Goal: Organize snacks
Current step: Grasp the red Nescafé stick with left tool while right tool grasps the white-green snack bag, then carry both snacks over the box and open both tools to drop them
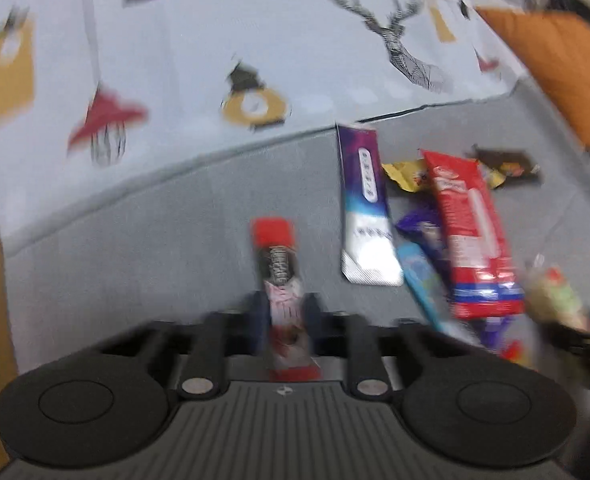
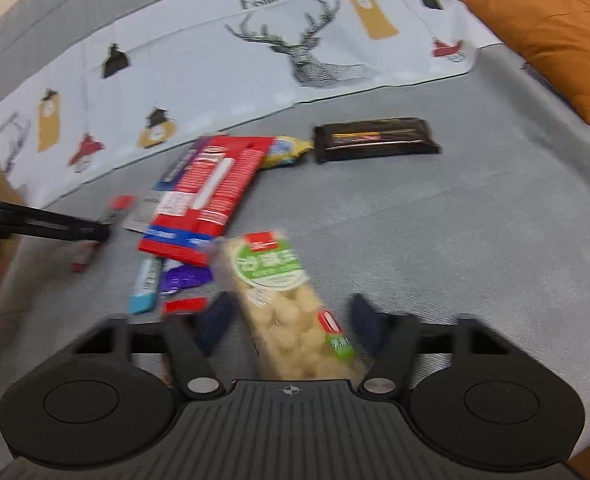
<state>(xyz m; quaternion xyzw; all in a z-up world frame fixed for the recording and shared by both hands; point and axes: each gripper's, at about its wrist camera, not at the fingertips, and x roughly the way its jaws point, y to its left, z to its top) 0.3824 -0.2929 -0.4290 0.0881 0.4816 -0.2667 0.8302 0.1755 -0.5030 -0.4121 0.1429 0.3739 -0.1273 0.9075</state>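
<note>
1. Early yet: my left gripper [image 1: 285, 312] pinches a slim red-capped snack stick [image 1: 281, 276] above the grey sofa [image 1: 135, 248].
2. My right gripper [image 2: 295, 320] straddles a clear bag of pale puffs [image 2: 291, 308], fingers spread, not yet squeezing.
3. Unsorted, I judge: a glossy red packet [image 2: 211, 188], a dark bar [image 2: 375, 138] and crinkly wrappers in a loose heap.

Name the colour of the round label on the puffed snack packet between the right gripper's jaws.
Green with white lettering on the puffed snack packet; the right wrist view shows it best.
</note>
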